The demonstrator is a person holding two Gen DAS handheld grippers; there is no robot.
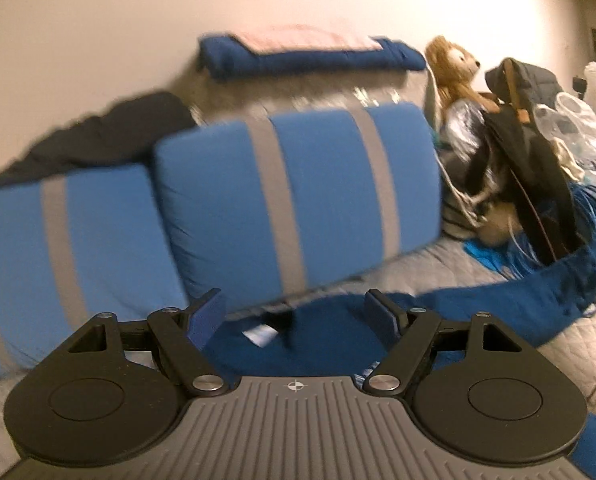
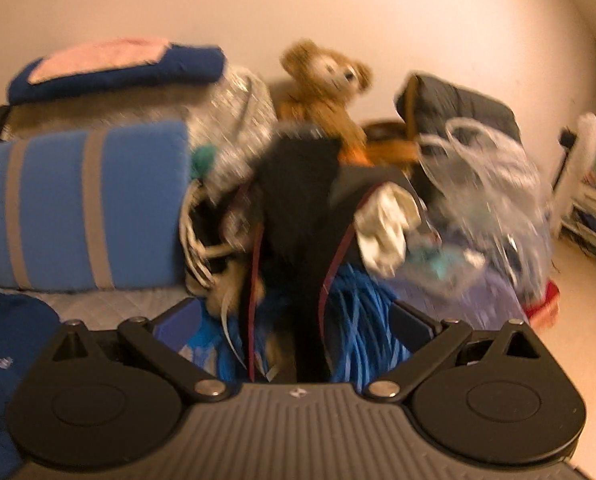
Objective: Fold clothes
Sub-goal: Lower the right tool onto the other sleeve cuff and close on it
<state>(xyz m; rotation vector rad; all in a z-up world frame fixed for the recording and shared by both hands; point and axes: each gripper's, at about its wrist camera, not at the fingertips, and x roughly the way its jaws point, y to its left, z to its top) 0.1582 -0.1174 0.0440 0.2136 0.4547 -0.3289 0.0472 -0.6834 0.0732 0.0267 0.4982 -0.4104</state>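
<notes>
Up close from the left wrist, the dark blue garment (image 1: 478, 312) lies rumpled on the bed (image 1: 558, 352) below striped pillows (image 1: 298, 200); left gripper (image 1: 296, 312) fingers apart, empty. From the right wrist, right gripper (image 2: 294, 320) fingers apart, facing a cluttered pile with a teddy bear (image 2: 326, 84).

No readable text, brand or number anywhere; motion blur throughout.

Left tool (image 1: 294, 314): small white crosshair mark, a circle crossed by two lines, on the grey ribbed body. No lettering with it.

Right tool (image 2: 294, 320): same spot carries a small white mark, too smeared to make out.

Blue garment (image 1: 330, 340): pale tag at the neck, print illegible. In the right wrist view the garment shows small pale printed motifs, unreadable.
</notes>
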